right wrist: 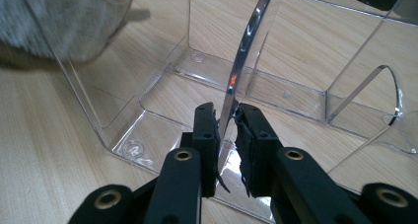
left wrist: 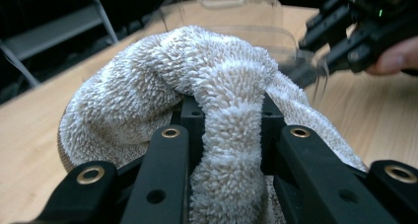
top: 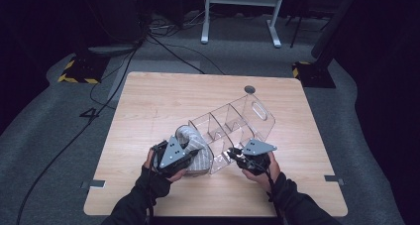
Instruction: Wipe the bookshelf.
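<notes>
Black long sleeves, a black fingerless glove on the left hand (top: 157,171). Matte-black two-jaw left gripper (left wrist: 227,135) and right gripper (right wrist: 226,118): brass-ringed screw holes, grey triangular top plates, trailing black cables.

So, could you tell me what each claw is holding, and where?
Left claw: a bunched fold of the towel. Right claw: the clear organiser, by its wall edge.
</notes>
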Demonstrator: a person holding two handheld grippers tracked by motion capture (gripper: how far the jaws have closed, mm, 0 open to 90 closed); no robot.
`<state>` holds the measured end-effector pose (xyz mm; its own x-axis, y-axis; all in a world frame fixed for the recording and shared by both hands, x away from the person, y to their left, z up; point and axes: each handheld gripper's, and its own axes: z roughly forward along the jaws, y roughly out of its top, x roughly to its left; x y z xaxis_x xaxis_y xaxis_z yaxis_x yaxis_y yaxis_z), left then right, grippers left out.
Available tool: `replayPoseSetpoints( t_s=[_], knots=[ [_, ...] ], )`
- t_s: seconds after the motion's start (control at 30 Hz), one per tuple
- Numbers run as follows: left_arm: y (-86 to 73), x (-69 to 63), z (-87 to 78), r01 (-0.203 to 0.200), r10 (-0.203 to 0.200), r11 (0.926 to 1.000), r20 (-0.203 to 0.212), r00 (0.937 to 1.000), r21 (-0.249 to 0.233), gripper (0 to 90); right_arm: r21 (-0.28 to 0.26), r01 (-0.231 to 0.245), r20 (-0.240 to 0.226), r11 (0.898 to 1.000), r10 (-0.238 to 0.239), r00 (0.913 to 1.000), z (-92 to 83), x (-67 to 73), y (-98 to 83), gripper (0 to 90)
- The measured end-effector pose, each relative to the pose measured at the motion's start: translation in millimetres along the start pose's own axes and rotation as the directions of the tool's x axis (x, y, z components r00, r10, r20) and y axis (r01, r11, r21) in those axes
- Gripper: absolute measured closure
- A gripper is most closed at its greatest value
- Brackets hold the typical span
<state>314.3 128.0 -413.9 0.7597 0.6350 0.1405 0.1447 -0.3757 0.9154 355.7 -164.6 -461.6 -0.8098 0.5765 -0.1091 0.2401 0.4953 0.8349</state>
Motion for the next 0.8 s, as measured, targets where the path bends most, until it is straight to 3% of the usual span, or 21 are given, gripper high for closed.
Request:
replayPoseSetpoints(
  t_s=[0.07,0.2,0.33,0.4,0.5,0.6,0.67,0.8],
  knots=[
    [4.0,5.0,-8.8,0.022,-0.023,0.9984,-0.016,0.9996,-0.052,74.4,0.001,0.003,-0.002,1.000,-0.003,1.0000,0.6,-0.1,0.5,79.1],
    [4.8,7.0,-9.7,0.029,-0.029,0.9961,-0.001,0.9996,-0.083,74.5,-0.001,0.004,-0.006,1.000,-0.004,1.0000,1.9,0.2,0.9,79.0],
    [-4.7,4.7,-1.5,0.042,-0.040,0.9970,0.031,0.9987,-0.064,74.6,0.002,0.006,-0.003,1.000,-0.006,1.0000,1.8,0.7,1.0,79.0],
    [-13.5,4.0,3.5,0.062,-0.060,0.9976,0.045,0.9972,-0.033,74.7,0.003,0.006,-0.001,1.000,-0.006,1.0000,1.9,1.1,1.2,79.0],
    [-25.4,0.5,13.4,0.060,-0.061,0.9978,0.051,0.9968,0.027,74.7,0.003,0.006,-0.001,1.000,-0.006,1.0000,2.1,1.2,1.1,79.0],
    [-31.7,3.0,18.9,0.086,-0.088,0.9958,0.069,0.9938,0.031,74.7,0.003,0.007,0.005,1.000,-0.007,1.0000,2.1,1.9,0.8,79.1],
    [-32.2,3.9,19.1,0.064,-0.066,0.9973,0.066,0.9956,0.036,74.7,0.005,0.007,0.007,1.000,-0.007,0.9999,2.0,1.6,0.4,79.2],
    [-36.4,3.0,20.7,0.061,-0.065,0.9965,0.065,0.9958,0.057,74.7,0.006,0.008,0.011,1.000,-0.008,0.9999,2.3,2.2,0.1,79.2]
  ],
)
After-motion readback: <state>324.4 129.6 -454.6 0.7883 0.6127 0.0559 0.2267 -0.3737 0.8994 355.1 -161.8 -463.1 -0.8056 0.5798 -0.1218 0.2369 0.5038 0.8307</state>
